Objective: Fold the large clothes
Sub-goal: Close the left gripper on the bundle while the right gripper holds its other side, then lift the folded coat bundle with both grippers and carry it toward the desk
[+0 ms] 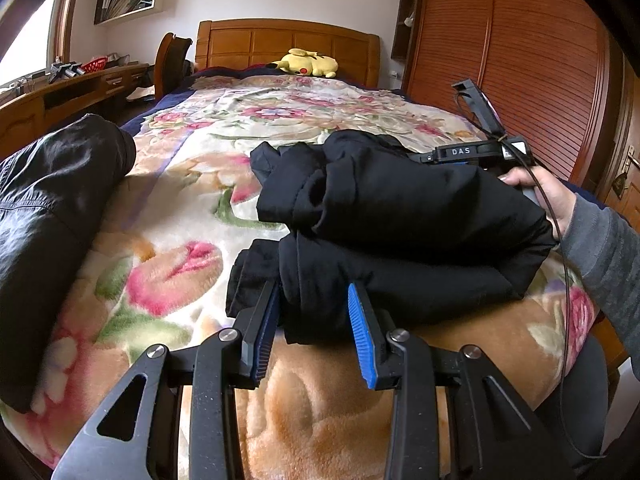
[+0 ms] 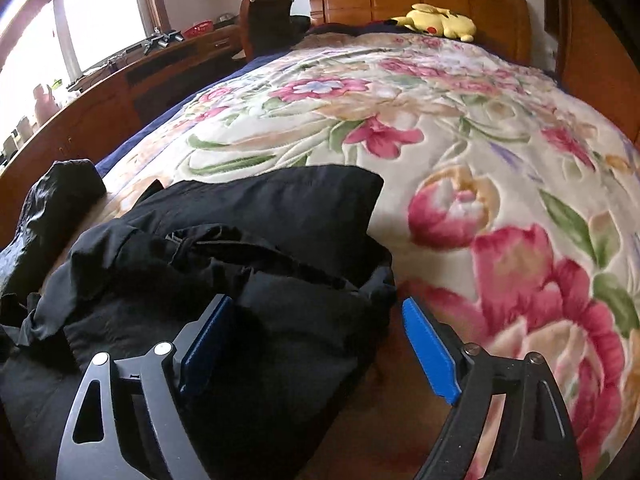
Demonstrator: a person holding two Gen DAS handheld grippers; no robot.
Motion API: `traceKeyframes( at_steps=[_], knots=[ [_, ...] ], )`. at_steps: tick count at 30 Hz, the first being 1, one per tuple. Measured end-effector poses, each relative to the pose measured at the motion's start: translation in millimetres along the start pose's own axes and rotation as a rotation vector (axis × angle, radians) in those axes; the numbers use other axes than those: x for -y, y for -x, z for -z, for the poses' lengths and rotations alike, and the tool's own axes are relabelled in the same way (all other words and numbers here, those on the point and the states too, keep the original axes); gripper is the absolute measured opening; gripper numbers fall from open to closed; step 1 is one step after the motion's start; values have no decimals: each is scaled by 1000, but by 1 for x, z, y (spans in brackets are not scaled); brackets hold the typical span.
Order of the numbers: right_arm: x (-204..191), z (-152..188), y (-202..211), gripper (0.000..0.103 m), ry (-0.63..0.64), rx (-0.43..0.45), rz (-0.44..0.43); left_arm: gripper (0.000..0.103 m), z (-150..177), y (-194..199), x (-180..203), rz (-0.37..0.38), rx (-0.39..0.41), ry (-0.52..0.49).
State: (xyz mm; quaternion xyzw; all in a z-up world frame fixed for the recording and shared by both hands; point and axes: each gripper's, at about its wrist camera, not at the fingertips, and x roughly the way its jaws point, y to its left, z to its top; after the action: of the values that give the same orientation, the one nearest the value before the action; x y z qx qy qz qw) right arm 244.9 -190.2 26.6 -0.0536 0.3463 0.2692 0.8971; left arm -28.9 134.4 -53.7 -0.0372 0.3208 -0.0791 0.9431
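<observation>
A bed [image 2: 500, 128] under a floral blanket is seen, with a folded black garment [image 1: 400, 216] lying bundled near its foot end. A second dark garment [image 1: 52, 208] lies just beside it, apart. The left gripper [image 1: 316, 320] is clenched on the bundle's near edge. The right gripper [image 2: 316, 344] is spread wide, apparently released, the cloth between its fingers. A final fold seems in hand; next, flattening or setting aside is called for.
</observation>
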Motion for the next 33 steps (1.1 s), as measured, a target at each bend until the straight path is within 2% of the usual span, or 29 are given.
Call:
traceKeyframes(
  at_steps=[11,22,23,25,28,30,33],
  knots=[
    [6,8,-10,87,-76,-62,-79,36,-1,-1,-2,7,0,13],
    [8,8,-22,84,-106,-68,-112,36,1,-1,-4,8,0,20],
    [9,8,-22,82,-107,-68,-118,34,0,-2,-4,9,-1,20],
    [8,8,-21,76,-106,-68,-134,23,0,-1,-3,31,-2,22],
    [9,9,-18,61,-96,-61,-141,12,-1,1,-2,24,9,17],
    [12,9,-12,42,-99,-49,-146,9,-2,3,-3,32,20,28],
    [11,8,0,30,-77,-17,-131,7,-3,7,-1,26,39,23]
  ],
)
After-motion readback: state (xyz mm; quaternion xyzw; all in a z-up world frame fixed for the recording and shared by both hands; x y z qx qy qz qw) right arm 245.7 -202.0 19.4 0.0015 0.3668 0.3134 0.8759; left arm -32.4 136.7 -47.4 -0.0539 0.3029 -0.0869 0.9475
